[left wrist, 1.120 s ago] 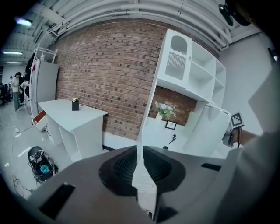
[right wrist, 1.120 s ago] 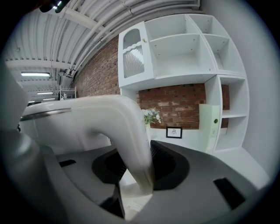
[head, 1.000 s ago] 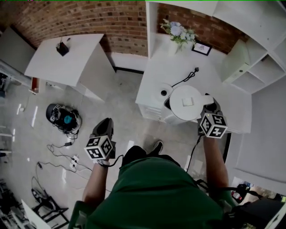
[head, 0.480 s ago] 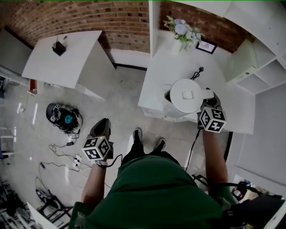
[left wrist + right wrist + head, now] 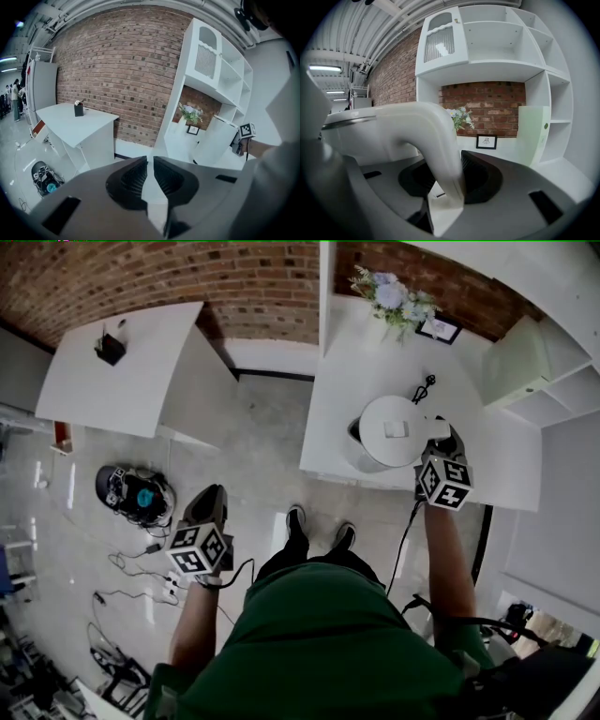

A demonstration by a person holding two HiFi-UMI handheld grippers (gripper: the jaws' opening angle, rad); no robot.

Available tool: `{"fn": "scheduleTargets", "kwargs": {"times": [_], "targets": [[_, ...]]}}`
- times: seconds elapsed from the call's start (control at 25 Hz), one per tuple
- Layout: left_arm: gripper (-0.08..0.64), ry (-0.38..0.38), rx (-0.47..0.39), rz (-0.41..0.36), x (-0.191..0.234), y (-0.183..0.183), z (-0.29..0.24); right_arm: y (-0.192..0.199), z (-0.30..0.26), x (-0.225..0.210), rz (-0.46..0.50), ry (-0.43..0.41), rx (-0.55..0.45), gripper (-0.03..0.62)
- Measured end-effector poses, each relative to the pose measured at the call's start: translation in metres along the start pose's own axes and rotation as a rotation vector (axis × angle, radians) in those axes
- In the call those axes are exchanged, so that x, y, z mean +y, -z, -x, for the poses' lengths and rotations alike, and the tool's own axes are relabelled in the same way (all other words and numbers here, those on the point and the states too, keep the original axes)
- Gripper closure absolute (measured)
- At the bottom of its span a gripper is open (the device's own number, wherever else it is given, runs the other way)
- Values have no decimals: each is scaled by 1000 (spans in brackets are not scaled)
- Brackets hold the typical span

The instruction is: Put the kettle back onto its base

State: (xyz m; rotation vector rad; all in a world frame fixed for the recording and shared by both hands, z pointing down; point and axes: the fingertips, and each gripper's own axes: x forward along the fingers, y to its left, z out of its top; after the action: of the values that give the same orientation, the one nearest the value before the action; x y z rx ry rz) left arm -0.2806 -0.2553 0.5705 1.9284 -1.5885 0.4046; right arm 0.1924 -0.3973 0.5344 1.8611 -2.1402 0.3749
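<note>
The white kettle (image 5: 394, 432) hangs over the white counter (image 5: 342, 381), carried by its handle (image 5: 436, 140). My right gripper (image 5: 439, 448) is shut on that handle, and its jaws press it from both sides in the right gripper view (image 5: 450, 176). A dark curved edge at the kettle's left looks like the base (image 5: 353, 432); the kettle hides the rest of it. Whether kettle and base touch, I cannot tell. My left gripper (image 5: 211, 498) hangs over the floor, far left of the counter, jaws nearly together with nothing between them (image 5: 150, 159).
On the counter behind the kettle lie a black cord (image 5: 424, 388), a vase of flowers (image 5: 394, 294) and a small picture frame (image 5: 439, 329). A white table (image 5: 122, 381) stands at the left. A round device (image 5: 136, 493) and cables lie on the floor.
The person has stepped closer to the counter. The kettle has moved over the base, which showed uncovered at its left and is now almost hidden. The left gripper drifted slightly down-left.
</note>
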Motion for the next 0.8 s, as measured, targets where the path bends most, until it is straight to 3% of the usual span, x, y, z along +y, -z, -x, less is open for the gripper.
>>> {"fn": "scheduleTargets", "kwargs": {"times": [0.28, 0.8], "targets": [[503, -6, 30, -12, 26, -13, -15, 6, -27, 6, 0, 35, 12, 442], [503, 0, 59, -30, 26, -18, -33, 19, -45, 5, -10, 36, 5, 441]]}}
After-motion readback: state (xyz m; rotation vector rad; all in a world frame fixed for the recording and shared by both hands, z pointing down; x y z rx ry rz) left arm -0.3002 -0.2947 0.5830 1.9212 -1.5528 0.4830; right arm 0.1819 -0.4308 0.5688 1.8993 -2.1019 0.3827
